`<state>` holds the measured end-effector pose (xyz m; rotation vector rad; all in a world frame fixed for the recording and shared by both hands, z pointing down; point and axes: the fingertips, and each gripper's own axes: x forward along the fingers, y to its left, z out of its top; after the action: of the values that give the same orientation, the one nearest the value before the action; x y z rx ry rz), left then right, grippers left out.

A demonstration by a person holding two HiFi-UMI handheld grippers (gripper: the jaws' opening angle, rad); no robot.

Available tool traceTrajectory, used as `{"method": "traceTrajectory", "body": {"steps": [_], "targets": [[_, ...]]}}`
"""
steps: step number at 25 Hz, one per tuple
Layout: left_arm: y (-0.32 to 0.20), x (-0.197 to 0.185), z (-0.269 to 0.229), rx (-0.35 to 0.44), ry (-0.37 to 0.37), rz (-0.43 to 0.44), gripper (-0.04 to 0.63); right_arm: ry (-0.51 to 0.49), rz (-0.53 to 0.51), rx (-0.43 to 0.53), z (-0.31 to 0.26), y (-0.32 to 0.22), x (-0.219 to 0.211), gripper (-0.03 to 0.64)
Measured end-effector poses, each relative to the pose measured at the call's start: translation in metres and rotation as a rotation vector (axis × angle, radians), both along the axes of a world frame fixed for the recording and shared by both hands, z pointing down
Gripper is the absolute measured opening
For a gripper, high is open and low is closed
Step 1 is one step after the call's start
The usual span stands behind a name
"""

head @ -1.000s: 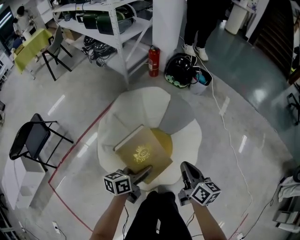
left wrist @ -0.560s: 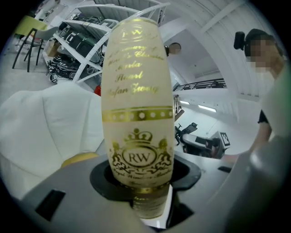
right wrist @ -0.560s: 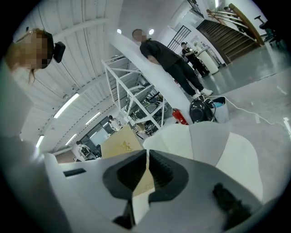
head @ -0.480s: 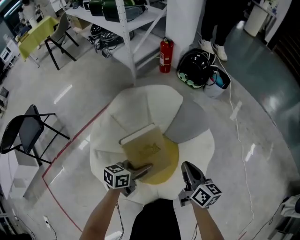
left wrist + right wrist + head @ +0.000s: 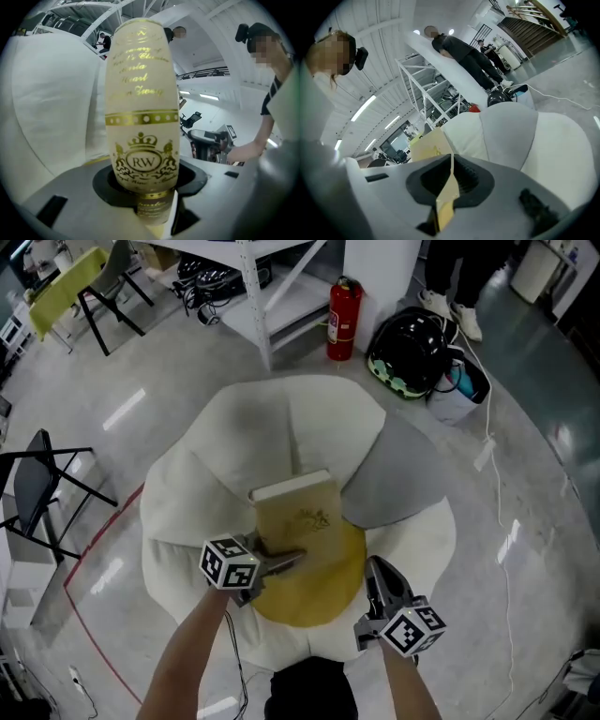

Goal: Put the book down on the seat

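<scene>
The left tongs (image 5: pixel 281 563) clamp the book (image 5: pixel 302 512) at its near end, low over the seat (image 5: pixel 234 427). Whether it touches is unclear, and letting go remains. The right tongs (image 5: pixel 380 582) are closed, apart.

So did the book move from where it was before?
Yes. Against the yellow cushion of the seat, the book has gone farther from the person, toward the seat's far side, held by the left gripper.

Left tongs (image 5: pixel 289 562) grip the book (image 5: pixel 298 507) over the seat (image 5: pixel 216 446) — right tongs (image 5: pixel 379 568) nearby, apart.
</scene>
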<state>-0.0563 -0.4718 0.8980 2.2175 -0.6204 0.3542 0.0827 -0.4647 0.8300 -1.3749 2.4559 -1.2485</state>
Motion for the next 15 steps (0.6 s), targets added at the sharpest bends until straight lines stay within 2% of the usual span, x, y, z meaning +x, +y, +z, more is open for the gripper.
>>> {"method": "traceTrajectory", "body": {"steps": [7,11,15], "targets": [[-0.046,0.007,0.065,0.059,-0.017,0.052,0.219,-0.024,0.017,0.035,0.060,-0.021,0.002,0.012],[-0.069,0.013,0.088,0.090,-0.009,0.055,0.219,-0.033,0.020,0.048,0.082,-0.027,0.004,0.012],[-0.089,0.008,0.113,0.113,-0.044,0.039,0.219,-0.039,0.023,0.057,0.099,-0.031,0.009,0.012]]}}
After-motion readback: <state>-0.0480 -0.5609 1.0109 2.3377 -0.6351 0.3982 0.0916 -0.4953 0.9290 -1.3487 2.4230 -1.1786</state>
